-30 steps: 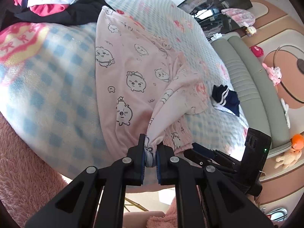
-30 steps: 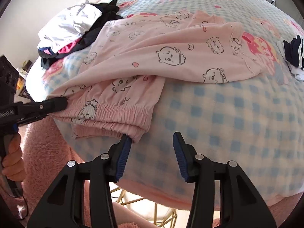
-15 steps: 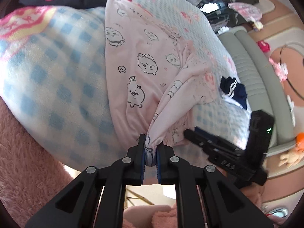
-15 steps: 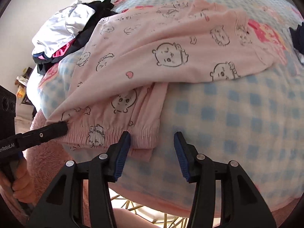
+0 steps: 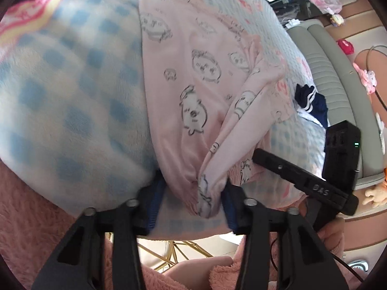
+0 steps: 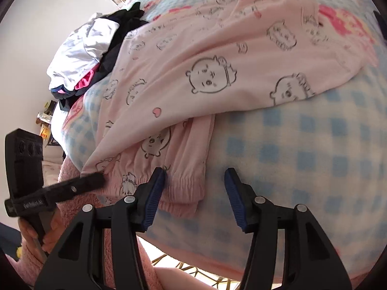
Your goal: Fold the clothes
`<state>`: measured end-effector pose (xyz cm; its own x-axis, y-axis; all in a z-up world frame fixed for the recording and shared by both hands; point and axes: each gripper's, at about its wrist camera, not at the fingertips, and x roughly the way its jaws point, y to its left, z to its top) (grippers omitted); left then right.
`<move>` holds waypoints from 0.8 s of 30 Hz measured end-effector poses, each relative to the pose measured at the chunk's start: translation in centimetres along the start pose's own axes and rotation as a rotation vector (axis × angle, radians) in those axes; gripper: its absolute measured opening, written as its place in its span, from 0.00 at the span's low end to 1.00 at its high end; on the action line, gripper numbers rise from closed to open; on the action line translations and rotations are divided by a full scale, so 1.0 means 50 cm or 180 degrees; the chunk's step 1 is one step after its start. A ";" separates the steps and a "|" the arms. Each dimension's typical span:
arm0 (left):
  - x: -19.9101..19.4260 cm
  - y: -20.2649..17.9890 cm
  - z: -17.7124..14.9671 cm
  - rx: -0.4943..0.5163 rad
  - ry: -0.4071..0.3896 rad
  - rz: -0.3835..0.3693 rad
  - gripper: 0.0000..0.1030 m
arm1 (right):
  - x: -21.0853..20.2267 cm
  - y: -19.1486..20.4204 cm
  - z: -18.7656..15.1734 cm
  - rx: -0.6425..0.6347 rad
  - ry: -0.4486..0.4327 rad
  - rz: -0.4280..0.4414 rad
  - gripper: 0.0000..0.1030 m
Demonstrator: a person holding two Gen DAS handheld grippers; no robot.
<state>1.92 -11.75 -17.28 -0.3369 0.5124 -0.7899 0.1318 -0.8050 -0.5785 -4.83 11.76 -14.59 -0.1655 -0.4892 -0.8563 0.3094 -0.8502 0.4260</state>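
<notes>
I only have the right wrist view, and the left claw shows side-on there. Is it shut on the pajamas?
Observer: No. In the left wrist view the left claw is open, and a bunched fold of the pajamas lies in the gap.
Operator: Is anything else on the bed past the pajamas?
Observer: Yes. A navy garment with white stripes lies on the blanket beyond them.
Operator: And what is beside the bed on that side?
Observer: A grey sofa runs along it.
</notes>
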 end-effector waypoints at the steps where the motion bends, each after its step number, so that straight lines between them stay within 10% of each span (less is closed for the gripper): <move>1: 0.002 0.001 -0.004 -0.0021 0.0001 -0.0045 0.26 | 0.000 0.001 -0.004 0.0004 -0.0031 0.0000 0.53; 6: -0.031 -0.015 -0.016 0.0099 -0.0041 -0.0200 0.18 | -0.023 -0.004 -0.029 0.0025 -0.0184 0.0102 0.18; 10: -0.036 -0.012 -0.009 0.0087 -0.0067 -0.0137 0.31 | -0.038 -0.017 -0.024 0.0125 -0.0236 0.0302 0.24; 13: -0.020 0.003 0.001 0.0001 -0.0053 -0.0102 0.35 | -0.007 -0.026 -0.016 0.0179 -0.0102 0.0448 0.51; 18: -0.032 -0.019 -0.015 0.0159 -0.0101 -0.0033 0.15 | 0.000 -0.005 -0.026 -0.0032 -0.0130 0.0292 0.15; 24: -0.037 -0.020 -0.028 0.0218 -0.0124 0.0064 0.30 | -0.032 -0.014 -0.050 0.0085 -0.0242 0.0131 0.24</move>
<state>3.73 -11.46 -15.56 -0.3710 0.4849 -0.7920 0.0754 -0.8343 -0.5461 -2.42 13.60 -14.27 -0.2240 -0.5363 -0.8137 0.2924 -0.8335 0.4688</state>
